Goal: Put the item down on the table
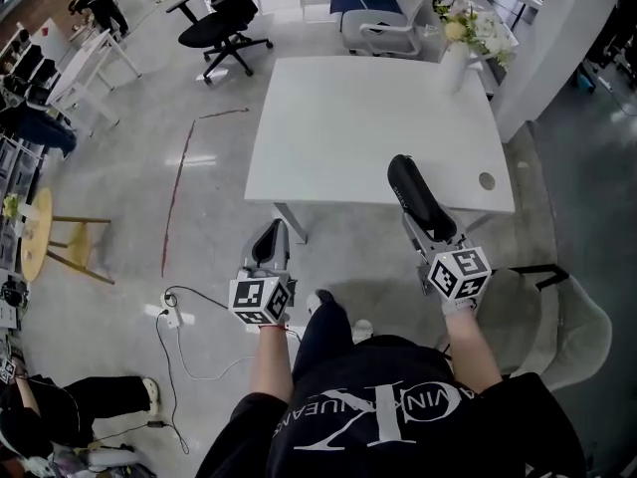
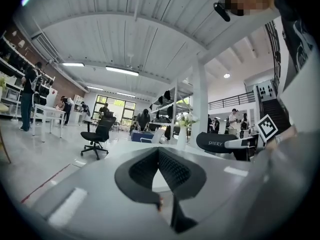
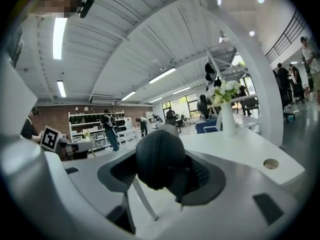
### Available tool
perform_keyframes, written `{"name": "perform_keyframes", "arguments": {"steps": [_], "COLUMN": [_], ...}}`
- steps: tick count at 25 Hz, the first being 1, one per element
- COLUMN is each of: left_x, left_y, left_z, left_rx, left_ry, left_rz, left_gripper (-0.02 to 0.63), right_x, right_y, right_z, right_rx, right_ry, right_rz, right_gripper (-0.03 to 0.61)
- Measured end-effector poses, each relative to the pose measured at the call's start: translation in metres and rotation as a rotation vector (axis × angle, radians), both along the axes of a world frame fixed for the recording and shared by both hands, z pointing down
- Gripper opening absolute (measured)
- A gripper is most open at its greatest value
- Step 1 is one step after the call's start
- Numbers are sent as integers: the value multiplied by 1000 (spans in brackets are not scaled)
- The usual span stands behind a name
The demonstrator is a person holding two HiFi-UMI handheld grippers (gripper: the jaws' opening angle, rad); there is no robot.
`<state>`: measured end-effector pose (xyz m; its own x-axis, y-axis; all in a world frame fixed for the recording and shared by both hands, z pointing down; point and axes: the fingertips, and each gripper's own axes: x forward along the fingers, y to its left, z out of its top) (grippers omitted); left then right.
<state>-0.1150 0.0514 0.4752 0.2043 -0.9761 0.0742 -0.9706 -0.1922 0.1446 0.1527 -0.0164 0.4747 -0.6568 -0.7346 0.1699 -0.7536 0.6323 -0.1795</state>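
A black oblong case (image 1: pixel 410 182) with white lettering sticks forward out of my right gripper (image 1: pixel 426 222), which is shut on its near end. The case hangs in the air over the front edge of the white table (image 1: pixel 368 118), to the right. In the right gripper view its rounded end (image 3: pixel 159 156) fills the space between the jaws. The left gripper view shows the case (image 2: pixel 217 142) from the side. My left gripper (image 1: pixel 271 233) is lower and to the left, just off the table's front left corner, with its fingers together and nothing in them.
A white vase of flowers (image 1: pixel 458 53) stands at the table's far right corner, and a round cable hole (image 1: pixel 487 180) sits near its front right corner. A black office chair (image 1: pixel 224 23) and a white chair (image 1: pixel 383 23) stand beyond. A cable (image 1: pixel 169 312) lies on the floor at the left.
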Motion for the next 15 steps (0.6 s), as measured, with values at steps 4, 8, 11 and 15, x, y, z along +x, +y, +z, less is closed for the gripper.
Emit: {"name": "perform_keyframes", "arguments": {"steps": [4,8,11,15], "left_x": [-11,-23,-38,-39], "left_y": [-37,-88,-129,-166], "left_z": [4,8,5,4], "left_rx": [4,8,7,4], "left_ry": [11,18,28,25], "left_rz": [5,39,56,94], "left_gripper": [11,11,11,11], "right_x": [-4,-17,-37,-56], "right_y": [-28,-67,-97,-126], "right_z": [6,12,9,13], "right_rx": [-9,-25,-31,-49], "right_ry": [2,3,12,26], "right_rz": [22,46,38,23], "right_gripper": [265,265,265,265]}}
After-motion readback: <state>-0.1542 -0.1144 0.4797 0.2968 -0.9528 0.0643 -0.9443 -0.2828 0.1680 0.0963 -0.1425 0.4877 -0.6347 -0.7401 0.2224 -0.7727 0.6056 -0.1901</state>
